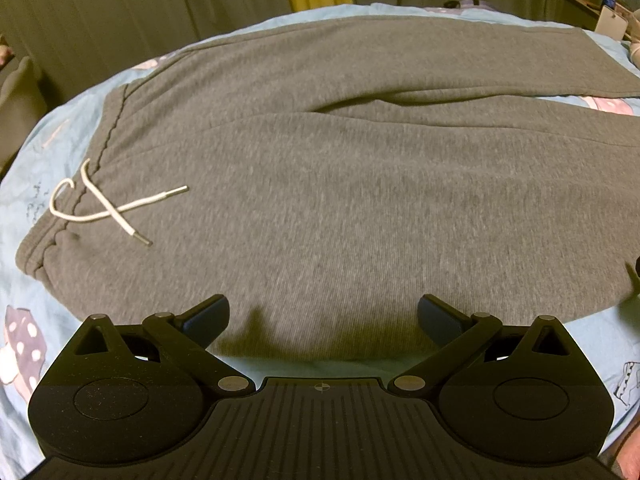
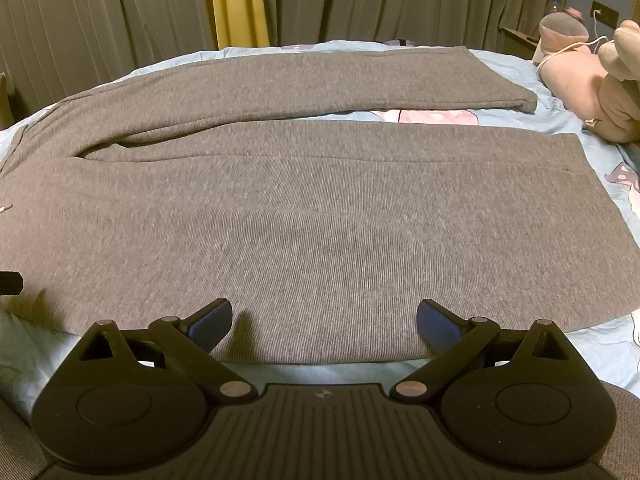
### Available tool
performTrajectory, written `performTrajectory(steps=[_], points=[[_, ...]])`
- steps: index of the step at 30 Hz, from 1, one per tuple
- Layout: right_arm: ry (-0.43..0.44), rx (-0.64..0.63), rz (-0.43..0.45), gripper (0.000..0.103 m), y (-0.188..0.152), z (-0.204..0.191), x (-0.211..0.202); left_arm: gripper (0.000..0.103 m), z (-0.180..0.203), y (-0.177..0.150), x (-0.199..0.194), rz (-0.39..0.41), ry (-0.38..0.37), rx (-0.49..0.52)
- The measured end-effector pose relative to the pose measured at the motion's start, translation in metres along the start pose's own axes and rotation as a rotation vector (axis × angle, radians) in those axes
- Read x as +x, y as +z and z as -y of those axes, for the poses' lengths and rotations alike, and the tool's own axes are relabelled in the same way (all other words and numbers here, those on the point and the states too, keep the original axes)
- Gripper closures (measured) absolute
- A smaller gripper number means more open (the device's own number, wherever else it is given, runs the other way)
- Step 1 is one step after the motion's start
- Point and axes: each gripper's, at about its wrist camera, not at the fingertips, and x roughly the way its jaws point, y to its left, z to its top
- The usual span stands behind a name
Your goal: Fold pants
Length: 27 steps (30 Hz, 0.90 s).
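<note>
Grey sweatpants [image 1: 320, 184] lie flat on a light blue bed sheet [image 1: 24, 168], waistband to the left, legs running right. A white drawstring [image 1: 104, 204] lies on the waistband. My left gripper [image 1: 323, 320] is open and empty, just above the near edge of the pants' upper part. The right wrist view shows the two legs [image 2: 320, 208] side by side, with a gap of sheet between them at the far right. My right gripper [image 2: 324, 322] is open and empty above the near edge of the near leg.
Pink plush toys [image 2: 592, 80] lie at the bed's right end, with a white cable and a bedside shelf behind. Grey and yellow curtains [image 2: 236, 4] hang beyond the far edge. The bed's near edge runs right under both grippers.
</note>
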Motion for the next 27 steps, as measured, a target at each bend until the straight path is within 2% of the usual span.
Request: performTrajectory(steps=[27], points=[[0.002, -0.002, -0.011, 0.004, -0.0035, 0.0003, 0.0059, 0.0, 0.001, 0.0001, 0.0, -0.015, 0.0, 0.0]])
